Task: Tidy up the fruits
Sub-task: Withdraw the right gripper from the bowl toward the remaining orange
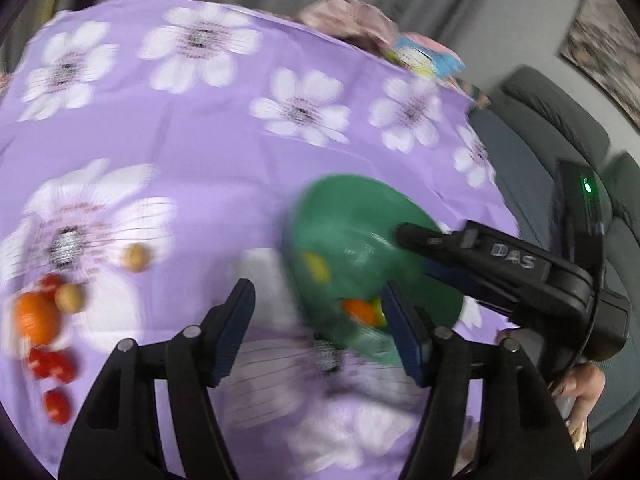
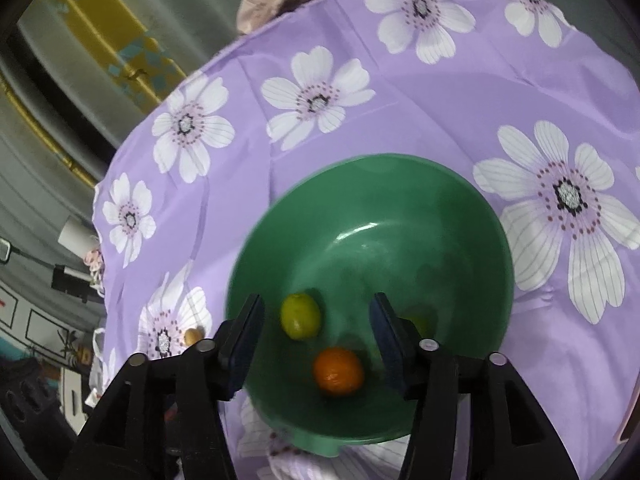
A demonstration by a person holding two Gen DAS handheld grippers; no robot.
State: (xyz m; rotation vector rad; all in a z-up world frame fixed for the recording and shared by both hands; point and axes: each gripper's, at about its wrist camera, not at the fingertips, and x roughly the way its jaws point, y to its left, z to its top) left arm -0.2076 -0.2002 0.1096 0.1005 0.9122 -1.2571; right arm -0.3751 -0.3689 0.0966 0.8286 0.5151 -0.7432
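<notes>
Both sets of jaws stood spread with nothing between them. The right gripper point(image 2: 318, 338) hung over the green bowl point(image 2: 460, 184), where a yellow-green fruit point(image 2: 301, 316) and an orange fruit point(image 2: 338, 370) lay apart on its floor; a third, half hidden behind a finger, could not be made out.

The left gripper point(image 1: 318, 330) hovered over the purple flowered cloth point(image 1: 208, 136), the bowl just to its right. The loose fruit lay toward the cloth's left edge: an orange point(image 1: 36, 322), two tan round fruits point(image 1: 69, 298) point(image 1: 137, 257) and several small red ones point(image 1: 52, 364).

Judging by this, the left should fetch next. It would do well to take an outlying tan fruit first, coming down squarely astride it, since round fruit may roll on slack cloth.
</notes>
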